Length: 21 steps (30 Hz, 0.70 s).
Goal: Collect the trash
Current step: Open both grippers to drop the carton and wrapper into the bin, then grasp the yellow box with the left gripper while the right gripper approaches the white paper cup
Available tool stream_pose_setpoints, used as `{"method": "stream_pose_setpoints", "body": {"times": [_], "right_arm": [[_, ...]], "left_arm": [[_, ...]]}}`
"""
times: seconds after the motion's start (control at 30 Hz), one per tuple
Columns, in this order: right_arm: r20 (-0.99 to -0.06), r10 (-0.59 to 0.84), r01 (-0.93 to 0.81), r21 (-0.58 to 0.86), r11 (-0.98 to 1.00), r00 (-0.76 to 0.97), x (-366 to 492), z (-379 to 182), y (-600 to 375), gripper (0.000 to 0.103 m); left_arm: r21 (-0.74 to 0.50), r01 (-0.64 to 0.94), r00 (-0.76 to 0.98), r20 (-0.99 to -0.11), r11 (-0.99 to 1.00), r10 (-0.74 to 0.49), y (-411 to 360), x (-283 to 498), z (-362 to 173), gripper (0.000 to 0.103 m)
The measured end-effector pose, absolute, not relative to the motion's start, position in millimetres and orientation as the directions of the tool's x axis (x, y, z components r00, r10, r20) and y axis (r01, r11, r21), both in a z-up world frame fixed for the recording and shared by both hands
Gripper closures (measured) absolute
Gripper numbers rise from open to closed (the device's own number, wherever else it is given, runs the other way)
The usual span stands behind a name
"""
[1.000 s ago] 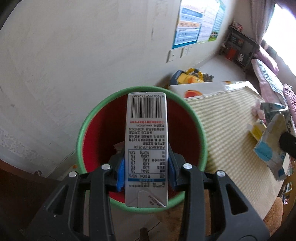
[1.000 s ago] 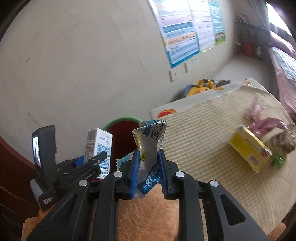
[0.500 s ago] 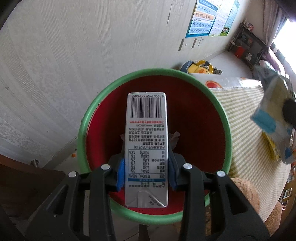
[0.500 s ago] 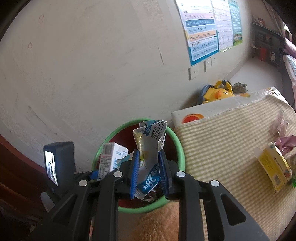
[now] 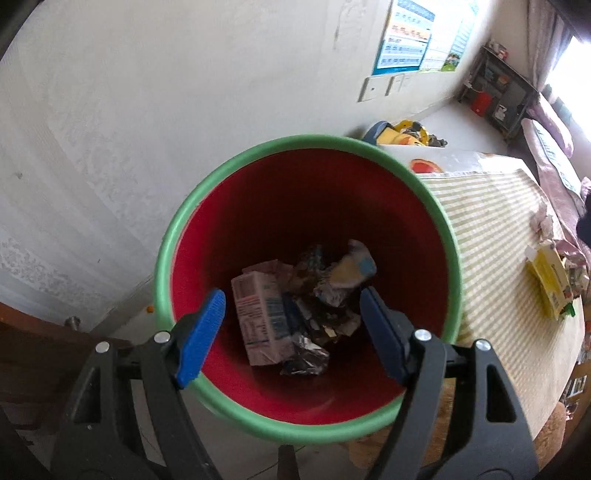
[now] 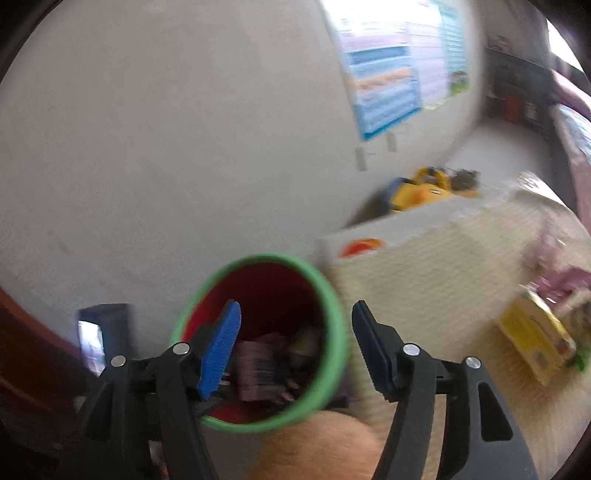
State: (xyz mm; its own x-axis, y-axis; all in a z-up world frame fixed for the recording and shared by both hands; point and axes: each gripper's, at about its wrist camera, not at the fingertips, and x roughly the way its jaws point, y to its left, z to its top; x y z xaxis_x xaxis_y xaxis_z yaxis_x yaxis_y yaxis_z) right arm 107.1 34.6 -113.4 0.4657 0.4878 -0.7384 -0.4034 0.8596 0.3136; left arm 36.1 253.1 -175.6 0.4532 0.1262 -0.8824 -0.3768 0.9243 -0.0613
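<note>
Pale plaster wall (image 5: 184, 110) fills the background, with a blue-bordered poster (image 5: 410, 33) and a pair of white switch plates (image 5: 382, 86) below it. Against that wall stands our bin (image 5: 173, 240), red inside with a green rim, just beside the desk (image 5: 491, 229), which wears a cloth of fine green and cream stripes.

Our left tongs (image 5: 291, 317) hang right over the bin's mouth, pointing steeply down into it. Their jaws have just been opening and now stand wide apart, blue pads clear on both sides, with nothing between them. Below, at the bottom of the bin, lies the milk carton (image 5: 258, 317) on its side, its printed panel up. It rests against a heap of crumpled wrappers (image 5: 325, 295), and a pouch with yellow and blue print (image 5: 351, 269) lies on the far side of that heap.

Our right tongs (image 6: 295, 343) are nearer the desk side of the bin, seen through a blurred picture. Their jaws too have just been opening and are spread, empty; the left pad sits over the bin's opening, the right pad over the desk edge. In that view the bin (image 6: 332, 314) shows the same carton and scraps inside, though too smeared for detail.

On the desk, well apart from the bin, a yellow box (image 5: 550, 284) lies beside some pinkish wrappers (image 5: 569, 254). A yellow toy (image 5: 406, 134) sits on the floor beyond the desk.
</note>
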Motion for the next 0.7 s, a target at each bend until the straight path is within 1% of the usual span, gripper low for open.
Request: {"method": "stream_pose_setpoints", "body": {"times": [0.07, 0.17, 0.27, 0.3, 0.37, 0.47, 0.6, 0.67, 0.7], "right_arm": [[-0.753, 0.431, -0.303, 0.314, 0.9, 0.497, 115, -123, -7, 0.042], [-0.771, 0.287, -0.062, 0.308, 0.949, 0.569, 131, -134, -99, 0.042], [-0.766, 0.145, 0.156, 0.306, 0.939, 0.626, 141, -135, -184, 0.042], [-0.765, 0.111, 0.22, 0.317, 0.922, 0.635, 142, -136, -208, 0.041], [-0.774, 0.1, 0.307, 0.362, 0.88, 0.626, 148, -144, -246, 0.041], [-0.78, 0.127, 0.356, 0.415, 0.837, 0.612, 157, -157, -272, 0.041], [-0.771, 0.16, 0.347, 0.448, 0.824, 0.616, 176, -167, -276, 0.041], [-0.787, 0.178, 0.34, 0.443, 0.83, 0.591, 189, -175, -269, 0.041], [-0.797, 0.177, 0.34, 0.432, 0.835, 0.578, 193, -177, -270, 0.043]], "left_arm": [[-0.06, -0.362, 0.458, -0.881, 0.93, 0.121, 245, 39, -173, 0.03], [-0.069, -0.34, 0.465, -0.879, 0.938, 0.104, 230, 44, -168, 0.03], [-0.082, -0.312, 0.472, -0.878, 0.947, 0.08, 212, 48, -164, 0.03], [-0.086, -0.302, 0.474, -0.878, 0.949, 0.072, 203, 50, -162, 0.03], [-0.102, -0.292, 0.474, -0.879, 0.951, 0.052, 190, 52, -161, 0.03], [-0.155, -0.255, 0.465, -0.885, 0.955, -0.019, 165, 59, -160, 0.03], [-0.191, -0.193, 0.461, -0.884, 0.962, -0.082, 126, 67, -154, 0.03], [-0.208, -0.17, 0.458, -0.882, 0.963, -0.11, 106, 71, -150, 0.03], [-0.217, -0.166, 0.456, -0.882, 0.962, -0.12, 100, 73, -149, 0.03]]}}
